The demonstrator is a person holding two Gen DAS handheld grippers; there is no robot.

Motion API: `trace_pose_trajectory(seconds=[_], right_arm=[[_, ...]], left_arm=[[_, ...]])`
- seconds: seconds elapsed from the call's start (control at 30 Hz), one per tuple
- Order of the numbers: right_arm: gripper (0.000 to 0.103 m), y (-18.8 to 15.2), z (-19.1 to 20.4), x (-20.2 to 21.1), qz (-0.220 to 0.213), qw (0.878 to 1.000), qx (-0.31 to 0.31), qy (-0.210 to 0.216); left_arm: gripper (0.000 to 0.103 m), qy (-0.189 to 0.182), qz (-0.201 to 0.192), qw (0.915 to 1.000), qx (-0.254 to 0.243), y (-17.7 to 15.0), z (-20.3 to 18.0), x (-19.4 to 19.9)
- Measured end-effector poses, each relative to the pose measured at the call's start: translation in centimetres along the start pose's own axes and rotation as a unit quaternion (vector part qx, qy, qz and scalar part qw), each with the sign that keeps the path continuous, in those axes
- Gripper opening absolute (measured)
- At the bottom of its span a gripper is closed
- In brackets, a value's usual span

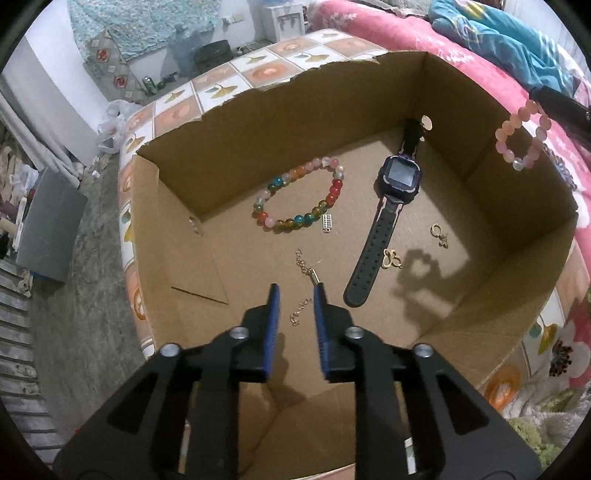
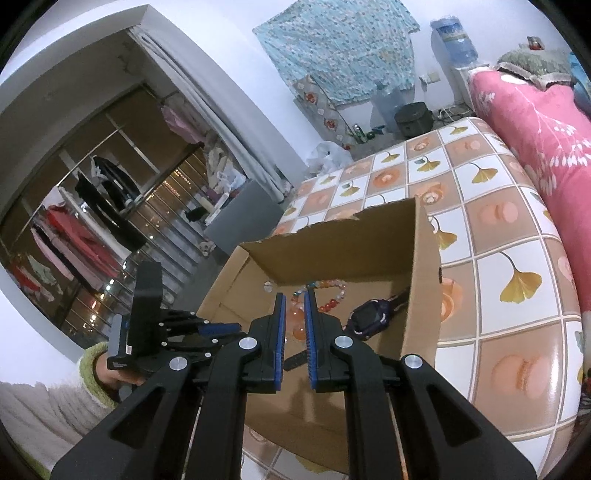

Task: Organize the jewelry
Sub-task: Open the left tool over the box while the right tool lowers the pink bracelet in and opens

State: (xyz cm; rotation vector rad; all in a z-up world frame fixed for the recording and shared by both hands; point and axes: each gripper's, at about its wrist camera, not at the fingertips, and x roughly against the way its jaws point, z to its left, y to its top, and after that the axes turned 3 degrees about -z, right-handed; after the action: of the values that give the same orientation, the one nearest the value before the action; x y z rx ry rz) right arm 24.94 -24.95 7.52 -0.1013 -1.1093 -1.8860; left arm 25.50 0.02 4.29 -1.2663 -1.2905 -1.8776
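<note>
I look down into an open cardboard box [image 1: 295, 122] that stands on a bed. On its floor lie a multicoloured bead bracelet [image 1: 299, 195], a dark smartwatch [image 1: 391, 192], gold earrings [image 1: 392, 259] and a thin gold chain [image 1: 308, 267]. My left gripper [image 1: 295, 288] hangs over the near part of the floor with its jaws a little apart. The chain's end lies by the right fingertip and nothing is pinched. My right gripper [image 2: 294, 293] is over the box's near wall, shut on a pink bead bracelet [image 1: 522, 138], whose beads [image 2: 297, 325] show between the pads.
The bed's sheet [image 2: 498, 229] has orange and white squares with yellow leaves. A pink flowered quilt [image 2: 535, 122] lies along the right, with a blue cloth [image 1: 491, 33] on it. Grey floor [image 1: 74, 258] drops off to the left. A hand with a green cuff [image 2: 107, 373] holds the left tool.
</note>
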Motion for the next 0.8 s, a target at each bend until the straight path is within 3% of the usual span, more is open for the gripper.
trace_pose_trajectory(seconds=[0.13, 0.23, 0.37, 0.47, 0.7, 0.8], right_arm=[[0.010, -0.1, -0.2, 0.0, 0.011, 1.000, 0.002, -0.010], [0.010, -0.1, -0.3, -0.3, 0.023, 1.000, 0.007, -0.017], [0.010, 0.0, -0.6, -1.4, 0.053, 0.998, 0.015, -0.035], [0.011, 0.1, -0.3, -2.0, 0.069, 0.994, 0.038, -0.075], [0.012, -0.2, 0.2, -0.8, 0.054, 0.991, 0.048, -0.114], [0.027, -0.3, 0.0, 0.9, 0.028, 0.990, 0.041, -0.135]], left_arm=[[0.029, 0.003, -0.023, 0.9996, 0.018, -0.4, 0.5, 1.2], [0.046, 0.004, -0.059, 0.9973, 0.044, -1.0, 1.0, 3.0], [0.063, 0.003, -0.115, 0.9889, 0.094, -3.0, 1.7, 6.0], [0.070, 0.011, -0.145, 0.9821, 0.120, -4.5, 2.2, 7.7], [0.075, 0.007, -0.178, 0.9683, 0.175, -6.4, 3.7, 9.2], [0.077, 0.001, -0.183, 0.9627, 0.200, -7.1, 4.5, 9.0]])
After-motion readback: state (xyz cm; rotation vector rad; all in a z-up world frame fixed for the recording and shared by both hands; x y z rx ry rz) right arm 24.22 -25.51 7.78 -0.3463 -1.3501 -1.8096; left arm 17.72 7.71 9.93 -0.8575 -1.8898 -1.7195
